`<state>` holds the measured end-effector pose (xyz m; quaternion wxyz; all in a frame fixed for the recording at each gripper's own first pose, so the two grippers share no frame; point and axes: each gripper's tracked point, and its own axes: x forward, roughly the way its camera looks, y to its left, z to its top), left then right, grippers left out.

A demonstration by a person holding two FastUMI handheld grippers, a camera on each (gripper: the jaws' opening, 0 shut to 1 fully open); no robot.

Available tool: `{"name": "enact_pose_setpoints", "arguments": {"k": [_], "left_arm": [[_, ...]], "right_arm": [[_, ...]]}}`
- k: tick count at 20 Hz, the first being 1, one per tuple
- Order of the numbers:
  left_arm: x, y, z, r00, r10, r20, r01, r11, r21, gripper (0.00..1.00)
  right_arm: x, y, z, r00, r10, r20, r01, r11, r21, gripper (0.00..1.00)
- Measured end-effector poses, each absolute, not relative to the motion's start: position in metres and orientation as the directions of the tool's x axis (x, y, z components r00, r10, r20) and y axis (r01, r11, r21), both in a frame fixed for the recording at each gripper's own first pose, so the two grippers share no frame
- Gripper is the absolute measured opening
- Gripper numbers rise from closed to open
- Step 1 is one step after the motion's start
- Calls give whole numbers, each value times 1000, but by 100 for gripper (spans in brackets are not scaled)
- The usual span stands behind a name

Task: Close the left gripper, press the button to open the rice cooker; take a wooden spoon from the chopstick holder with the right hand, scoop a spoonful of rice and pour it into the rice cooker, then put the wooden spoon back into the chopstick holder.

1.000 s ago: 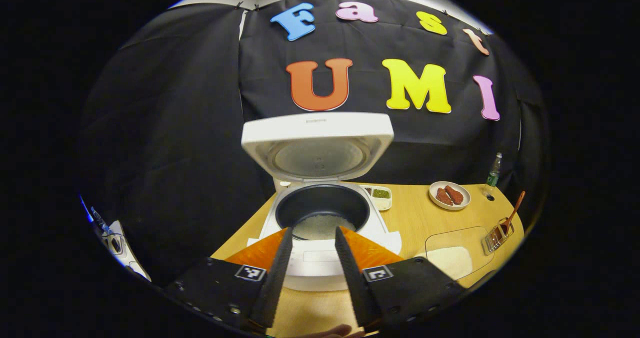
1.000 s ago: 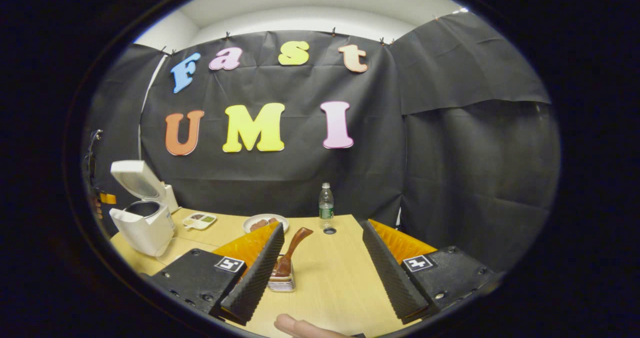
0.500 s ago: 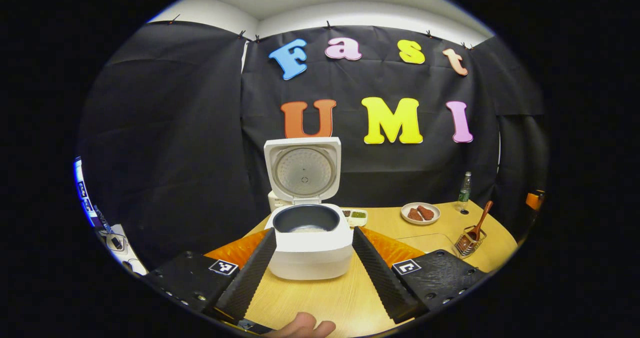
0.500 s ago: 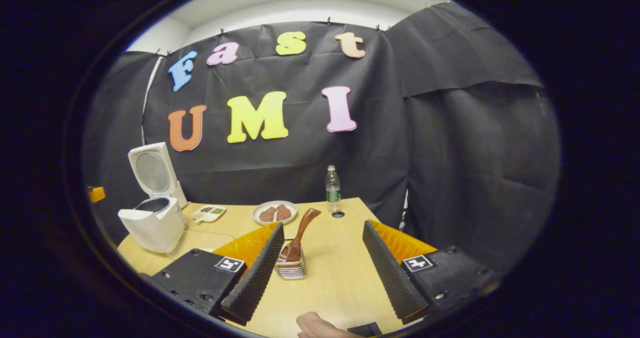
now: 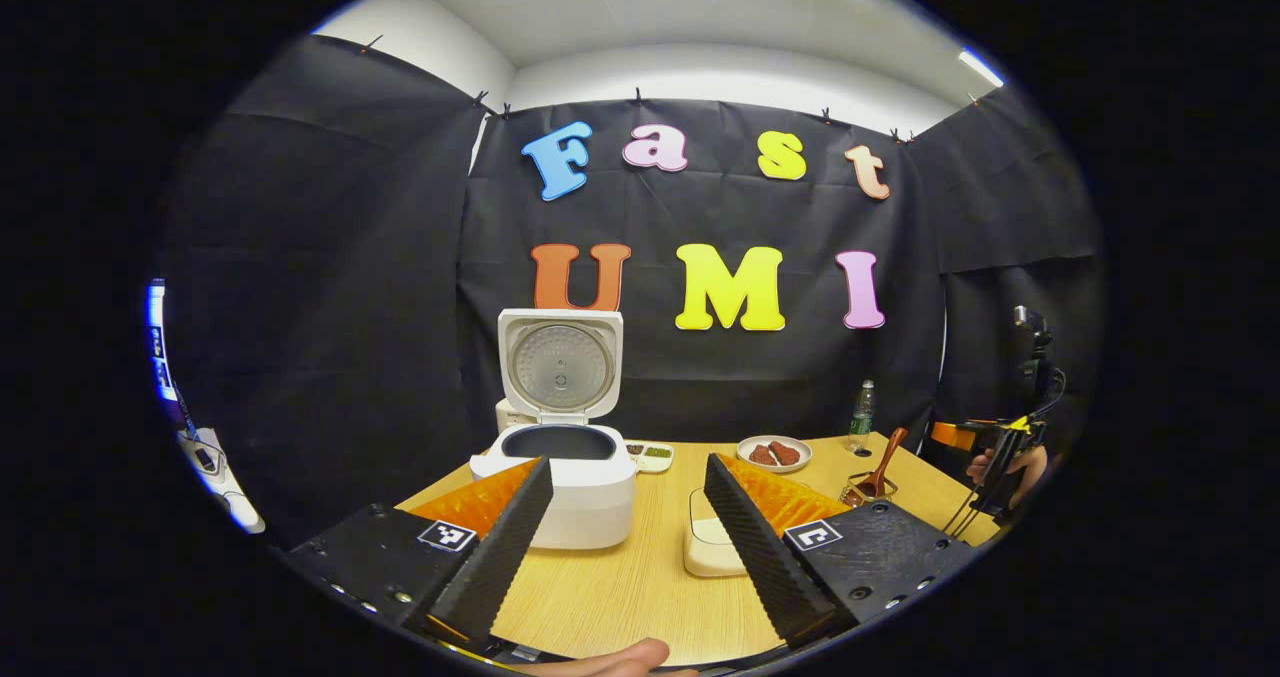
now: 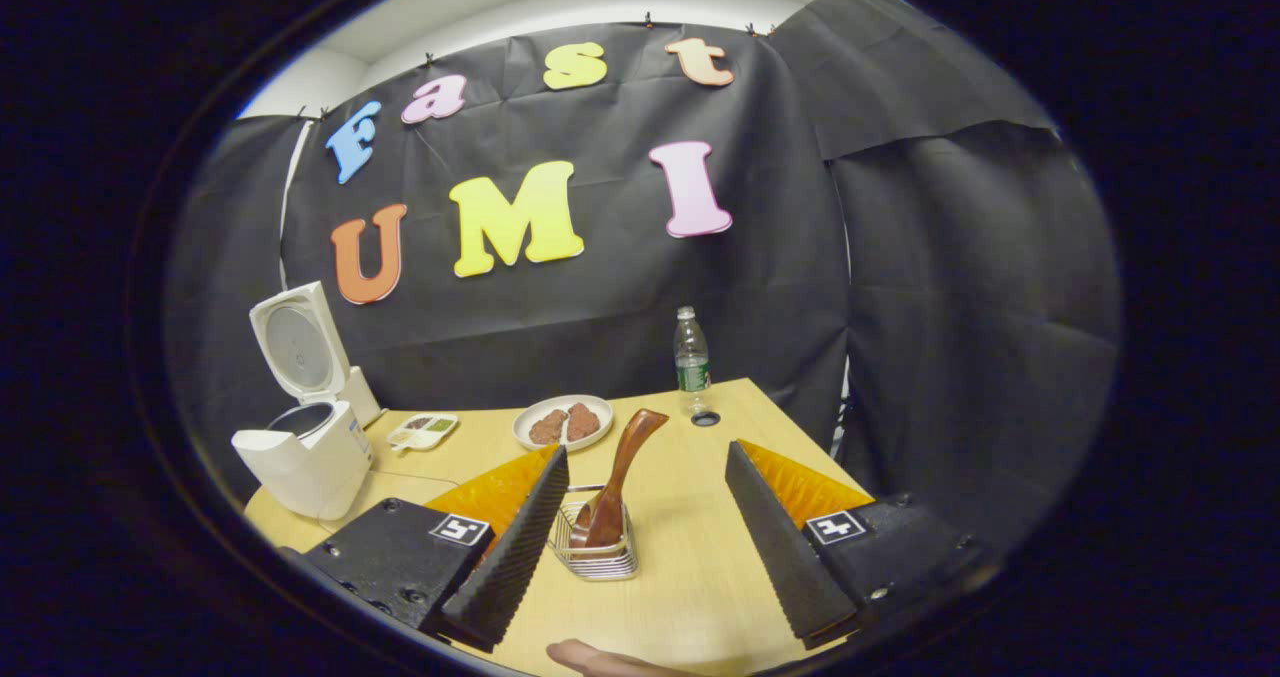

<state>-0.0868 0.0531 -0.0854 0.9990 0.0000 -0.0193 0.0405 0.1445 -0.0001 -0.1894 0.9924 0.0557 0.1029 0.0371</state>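
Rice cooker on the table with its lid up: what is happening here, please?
A person holds a claw in each hand at a wooden table. The rice cooker stands open, lid upright. The left claw is open and holds nothing, short of the cooker. The right claw is also open and empty; the wooden spoon stands in the chopstick holder between its fingers, not gripped. A container of rice waits beside the cooker; scooping has not begun.
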Motion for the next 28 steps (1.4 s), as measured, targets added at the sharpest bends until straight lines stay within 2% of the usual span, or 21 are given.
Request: {"name": "enact_pose_setpoints", "arguments": {"k": [4, 6, 7, 8, 10, 12, 13, 15, 17, 18, 20, 22, 23, 28], "left_arm": [[-112, 49, -97, 997, 64, 45, -64, 998, 10, 96], [-121, 53, -96, 996, 66, 53, -67, 997, 24, 95], [-124, 56, -95, 995, 72, 63, -75, 996, 40, 95], [-126, 58, -95, 995, 76, 69, -80, 995, 58, 95], [-131, 57, -102, 995, 76, 69, -82, 993, 81, 95], [-130, 59, -105, 995, 73, 65, -78, 993, 85, 96], [-129, 58, -107, 996, 71, 63, -76, 994, 82, 96], [-129, 56, -111, 997, 58, 55, -62, 995, 76, 96], [-128, 60, -113, 997, 60, 55, -64, 995, 81, 96], [-128, 62, -112, 996, 62, 60, -67, 994, 88, 96], [-127, 62, -116, 996, 65, 57, -70, 993, 96, 96], [-126, 59, -120, 997, 60, 48, -64, 994, 92, 96], [-128, 58, -121, 997, 54, 45, -58, 994, 92, 96], [-136, 55, -121, 998, 44, 49, -49, 993, 104, 96]], "right_arm": [[194, 7, -229, 962, 121, -246, -72, 978, 197, 100], [215, 10, -249, 954, 132, -271, -69, 971, 227, 97], [224, 16, -254, 950, 150, -273, -83, 966, 245, 91], [232, 22, -260, 947, 162, -277, -91, 963, 254, 97], [249, 29, -270, 947, 169, -274, -91, 956, 277, 100], [263, 42, -280, 933, 229, -279, -133, 936, 326, 94], [269, 42, -290, 919, 215, -331, -97, 936, 339, 90], [281, 36, -307, 899, 188, -395, -32, 929, 368, 90], [283, 41, -309, 888, 233, -397, -53, 908, 416, 95], [281, 46, -305, 889, 266, -373, -83, 894, 440, 91], [274, 54, -295, 889, 307, -340, -122, 874, 470, 58], [273, 44, -296, 910, 252, -330, -100, 904, 415, 26], [273, 45, -295, 912, 249, -327, -111, 915, 387, 22], [266, 51, -258, 934, 238, -266, -155, 941, 300, 21]]}}
